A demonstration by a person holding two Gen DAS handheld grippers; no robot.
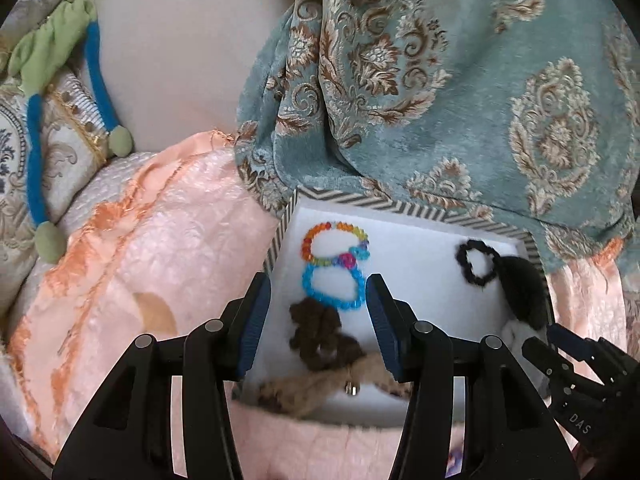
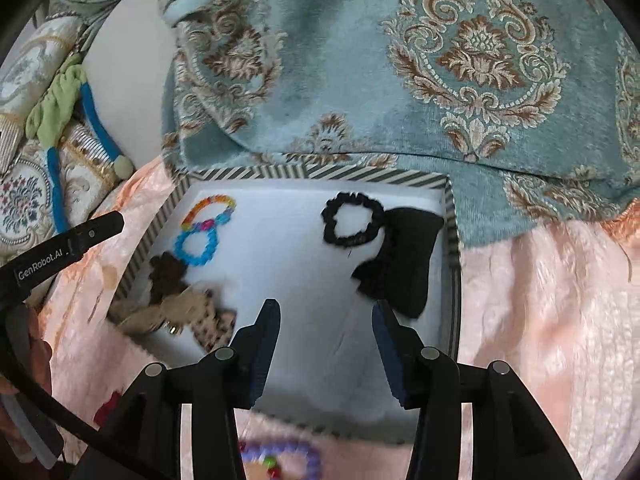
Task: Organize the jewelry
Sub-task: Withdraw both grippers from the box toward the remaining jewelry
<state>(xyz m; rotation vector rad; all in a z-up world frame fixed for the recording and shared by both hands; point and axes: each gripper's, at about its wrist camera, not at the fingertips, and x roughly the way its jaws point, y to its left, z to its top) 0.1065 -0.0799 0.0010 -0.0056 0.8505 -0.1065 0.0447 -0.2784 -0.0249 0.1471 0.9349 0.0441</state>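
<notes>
A shallow box with a striped rim (image 1: 400, 202) (image 2: 320, 172) and a white floor lies on a pink bedspread. In its left half lie a rainbow bead bracelet (image 1: 310, 240) (image 2: 208, 202), a blue bead bracelet (image 1: 308, 284) (image 2: 178, 248), a brown scrunchie (image 1: 320, 332) (image 2: 166, 272) and a leopard-print bow (image 1: 304, 390) (image 2: 212, 324). A black scrunchie (image 1: 460, 258) (image 2: 328, 216) and a black bow (image 1: 524, 292) (image 2: 404, 256) lie on the right. My left gripper (image 1: 318, 284) hangs open above the left items and holds nothing. My right gripper (image 2: 325, 306) is open and empty over the box's near middle.
A teal patterned blanket (image 1: 480, 80) drapes over the box's far rim. The pink bedspread (image 1: 160, 260) surrounds the box. A green and blue fabric cord (image 1: 96, 80) lies on cushions at the far left. A blurred purple bead piece (image 2: 280, 452) lies in front of the box.
</notes>
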